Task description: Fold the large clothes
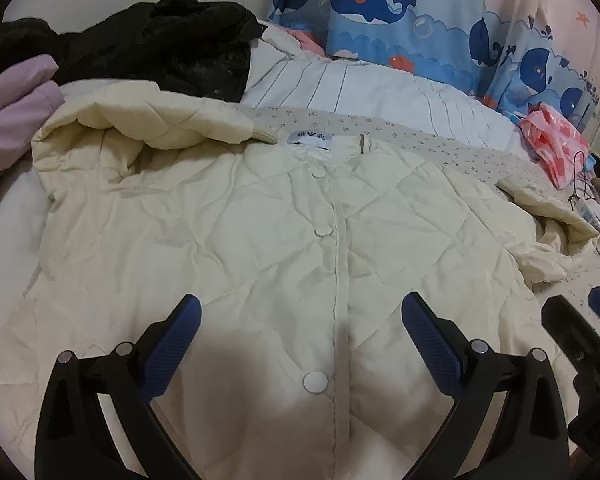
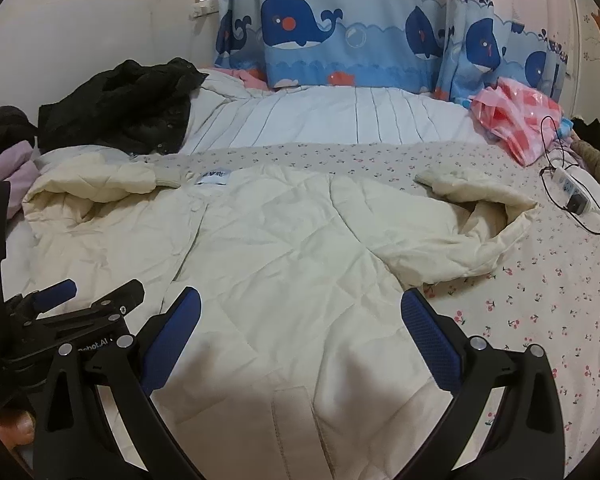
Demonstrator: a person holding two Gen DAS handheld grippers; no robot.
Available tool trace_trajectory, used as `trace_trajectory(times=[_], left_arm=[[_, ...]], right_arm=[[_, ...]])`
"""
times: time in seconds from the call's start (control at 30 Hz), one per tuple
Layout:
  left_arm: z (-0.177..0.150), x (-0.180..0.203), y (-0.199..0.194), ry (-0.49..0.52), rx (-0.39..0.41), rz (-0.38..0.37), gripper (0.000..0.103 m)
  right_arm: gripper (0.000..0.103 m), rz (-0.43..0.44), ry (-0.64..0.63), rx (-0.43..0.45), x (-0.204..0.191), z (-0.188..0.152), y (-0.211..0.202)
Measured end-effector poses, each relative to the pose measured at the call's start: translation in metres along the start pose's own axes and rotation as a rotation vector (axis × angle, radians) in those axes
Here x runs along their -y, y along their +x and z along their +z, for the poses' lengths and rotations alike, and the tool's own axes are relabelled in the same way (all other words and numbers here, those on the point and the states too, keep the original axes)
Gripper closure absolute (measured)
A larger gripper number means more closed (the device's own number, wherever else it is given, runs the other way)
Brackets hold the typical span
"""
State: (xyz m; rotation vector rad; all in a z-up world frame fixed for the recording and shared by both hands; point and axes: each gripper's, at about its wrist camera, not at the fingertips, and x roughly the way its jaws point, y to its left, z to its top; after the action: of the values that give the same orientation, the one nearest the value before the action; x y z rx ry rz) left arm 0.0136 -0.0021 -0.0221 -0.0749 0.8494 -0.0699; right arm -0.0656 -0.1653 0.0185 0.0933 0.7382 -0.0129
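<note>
A cream quilted jacket (image 1: 260, 240) (image 2: 280, 248) lies front-up and buttoned on the bed, collar towards the far side. Its left sleeve (image 1: 140, 124) is folded in across the shoulder. Its right sleeve (image 2: 480, 208) bends outwards in a loop. My left gripper (image 1: 302, 316) hovers open above the button strip (image 1: 338, 280) at the jacket's lower front. My right gripper (image 2: 300, 312) hovers open over the lower right panel, with nothing between its fingers. Each gripper shows at the edge of the other's view: the right gripper (image 1: 580, 340) and the left gripper (image 2: 60, 308).
A black coat (image 2: 120, 104) and a lilac garment (image 1: 16, 112) lie at the far left. A white striped quilt (image 2: 340, 120) lies behind the jacket. A pink bag (image 2: 516, 116) and a power strip (image 2: 572, 192) with cable sit at the right. A whale curtain (image 2: 340, 32) hangs behind. The floral sheet (image 2: 540, 300) is bare at the right.
</note>
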Motion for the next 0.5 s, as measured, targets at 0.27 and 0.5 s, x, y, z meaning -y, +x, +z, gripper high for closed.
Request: trace_trajectory(times=[0.27,0.5], left_arm=[[0.0,-0.001,0.001,-0.007,-0.001,0.001,0.007],[0.003,-0.001,0.003,-0.023,0.003,0.012,0.007]], right_arm=[[0.006,-0.018,-0.016,0.015,-0.002,-0.001,-0.002],[0.006,-0.027,0.004,-0.019,0.003,-0.002,0.007]])
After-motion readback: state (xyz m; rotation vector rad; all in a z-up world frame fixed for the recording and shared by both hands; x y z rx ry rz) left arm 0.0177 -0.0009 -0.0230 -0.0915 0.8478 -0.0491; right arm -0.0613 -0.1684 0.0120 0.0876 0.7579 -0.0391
